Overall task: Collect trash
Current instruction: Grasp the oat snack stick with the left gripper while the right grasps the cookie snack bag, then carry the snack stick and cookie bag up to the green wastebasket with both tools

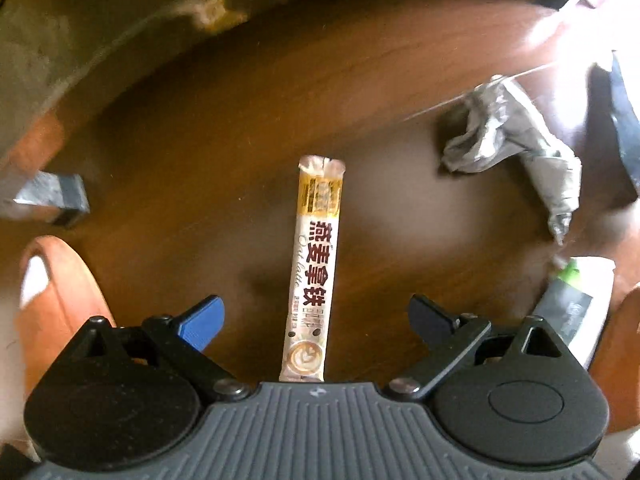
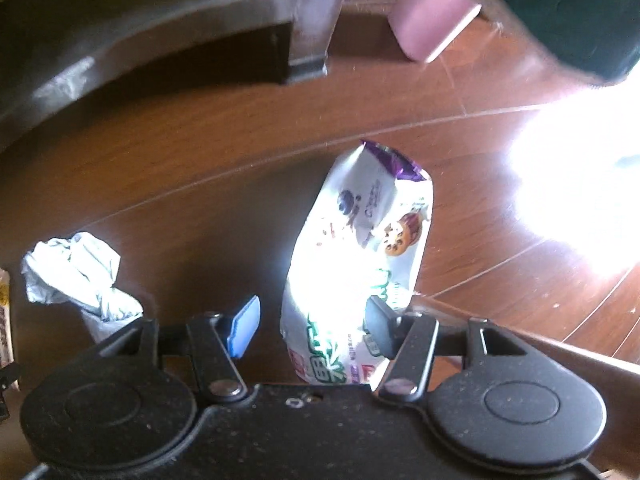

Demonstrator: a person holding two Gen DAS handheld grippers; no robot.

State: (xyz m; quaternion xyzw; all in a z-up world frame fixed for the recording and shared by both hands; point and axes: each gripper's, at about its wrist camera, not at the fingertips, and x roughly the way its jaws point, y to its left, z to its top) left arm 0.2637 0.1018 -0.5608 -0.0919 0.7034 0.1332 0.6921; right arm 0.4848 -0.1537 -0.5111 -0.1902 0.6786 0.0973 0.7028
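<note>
Left claw [image 1: 316, 322]: jaws apart, oat latte sachet [image 1: 313, 268] lying between them (not touched).
Right claw [image 2: 312, 326]: jaws apart around cookie bag [image 2: 360, 256].
Floor [image 2: 200, 160]: wooden.

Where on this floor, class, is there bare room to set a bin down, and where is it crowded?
Bare floor lies left of the sachet, up to the furniture leg. The sunlit boards right of the cookie bag are also free. It is crowded between sachet and bag, around the crumpled foil.

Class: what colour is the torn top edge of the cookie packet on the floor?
Purple, on the mostly white cookie packet; the right wrist view shows it best.
</note>
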